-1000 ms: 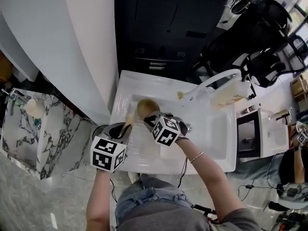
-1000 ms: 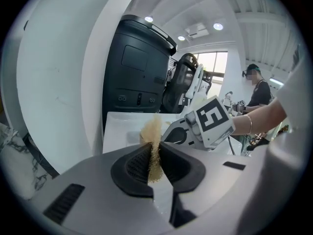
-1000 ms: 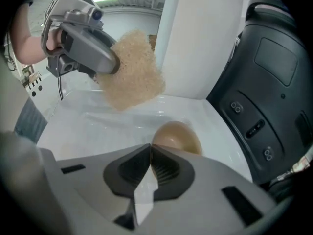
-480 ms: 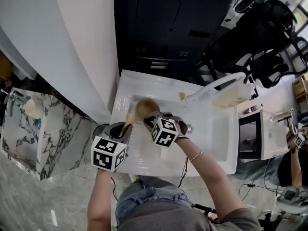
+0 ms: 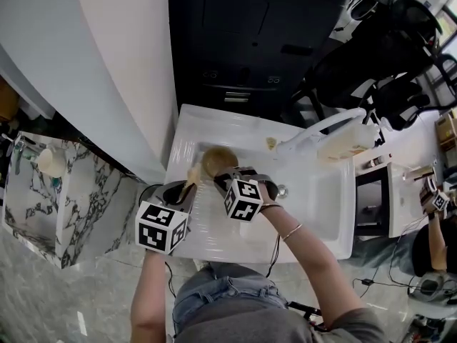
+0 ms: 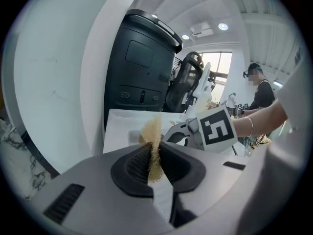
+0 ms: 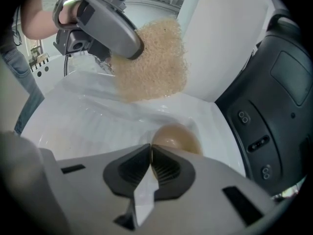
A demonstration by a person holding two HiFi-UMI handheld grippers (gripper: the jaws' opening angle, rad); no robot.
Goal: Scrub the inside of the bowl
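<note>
Two grippers engaged at the white sink (image 5: 318, 204).
Left gripper (image 6: 154, 153) clamped on tan fibrous scrub pad (image 6: 152, 130) (over the sink's left side); right gripper (image 7: 150, 158) closed on brown bowl (image 7: 177, 137) rim, inside the sink.

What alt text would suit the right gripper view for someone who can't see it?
The right gripper has its jaws closed on the near rim of a brown bowl in a white sink. Higher in the picture, the left gripper holds a coarse tan scrub pad, which shows apart from the bowl here.
</note>
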